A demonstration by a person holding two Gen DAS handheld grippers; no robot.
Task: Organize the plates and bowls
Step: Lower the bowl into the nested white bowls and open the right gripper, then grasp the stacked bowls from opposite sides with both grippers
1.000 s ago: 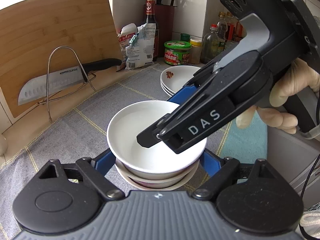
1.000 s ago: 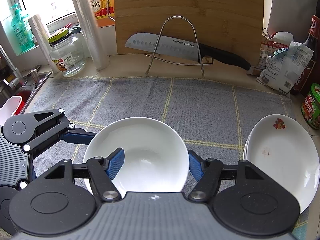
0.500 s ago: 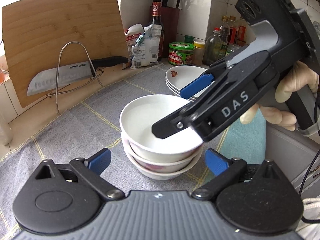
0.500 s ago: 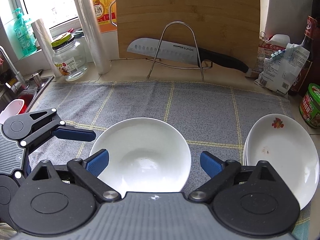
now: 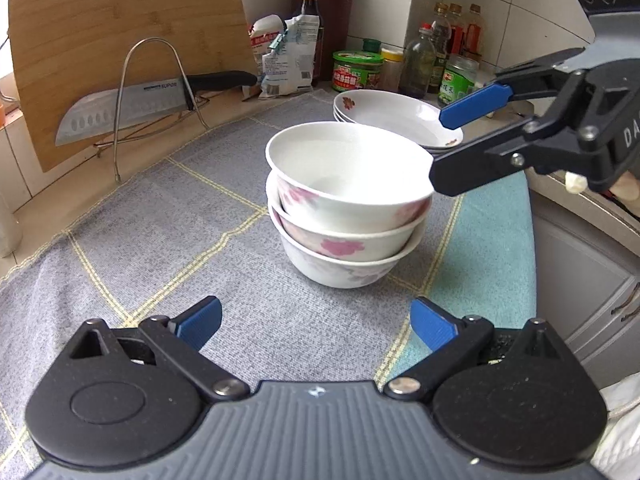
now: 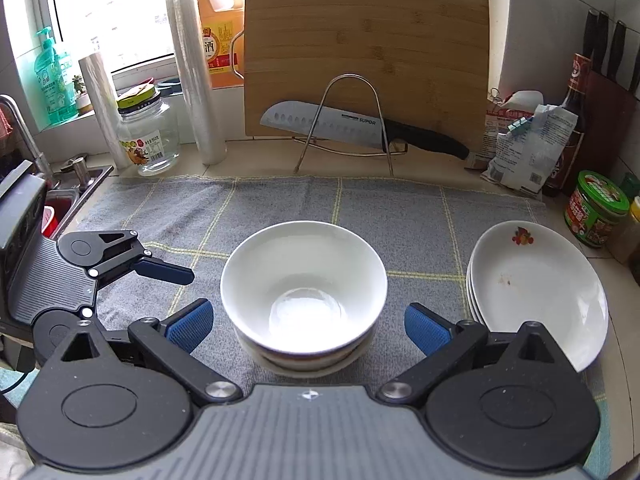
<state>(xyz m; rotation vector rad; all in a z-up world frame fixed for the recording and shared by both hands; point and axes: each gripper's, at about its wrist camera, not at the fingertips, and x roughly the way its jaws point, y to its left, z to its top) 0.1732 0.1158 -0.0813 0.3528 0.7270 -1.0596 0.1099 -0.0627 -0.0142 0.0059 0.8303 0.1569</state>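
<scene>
Three white bowls with pink flowers stand nested in a stack (image 5: 344,208) (image 6: 304,280) on the grey checked cloth (image 5: 160,240). A stack of white plates (image 5: 396,116) (image 6: 536,288) sits just behind and to the right of it. My left gripper (image 5: 316,324) is open, a little short of the stack and holding nothing. My right gripper (image 6: 306,330) (image 5: 436,150) reaches in from the right with its jaws opening. Its blue pads (image 6: 426,330) flank the bowl stack without touching it.
A bamboo cutting board (image 6: 364,60) leans on the back wall with a knife (image 6: 352,124) on a wire rack. Jars and bottles (image 5: 436,56) and a bag (image 6: 528,148) crowd the back right. A sink (image 6: 60,204) lies at the left. The counter edge (image 5: 568,192) drops off beside the cloth.
Both grippers let go of the top bowl, which now rests on the stack. Their jaws spread wide and both pulled back from the bowls.
</scene>
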